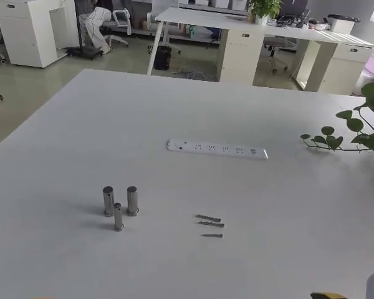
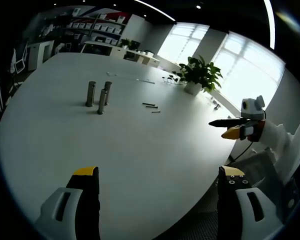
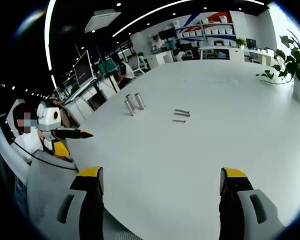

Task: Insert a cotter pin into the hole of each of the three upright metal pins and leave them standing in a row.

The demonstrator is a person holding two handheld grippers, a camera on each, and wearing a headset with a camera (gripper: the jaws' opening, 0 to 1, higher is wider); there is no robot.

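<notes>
Three upright metal pins [image 1: 119, 208] stand in a tight cluster on the white table [image 1: 174, 268], left of centre. To their right lie three small cotter pins [image 1: 210, 225], loose and flat. In the left gripper view the metal pins [image 2: 100, 96] and cotter pins [image 2: 151, 107] are far ahead, and my left gripper [image 2: 159, 175] is open and empty at the table's near edge. My right gripper [image 3: 161, 174] is also open and empty, well short of the metal pins [image 3: 132, 103] and cotter pins [image 3: 180, 114]. Each gripper appears in the other's view: right gripper [image 2: 240, 127], left gripper [image 3: 65, 134].
A white power strip [image 1: 217, 149] lies beyond the parts at mid-table. A potted plant [image 1: 361, 124] reaches in at the right edge. Desks, chairs and a seated person are across the room behind the table.
</notes>
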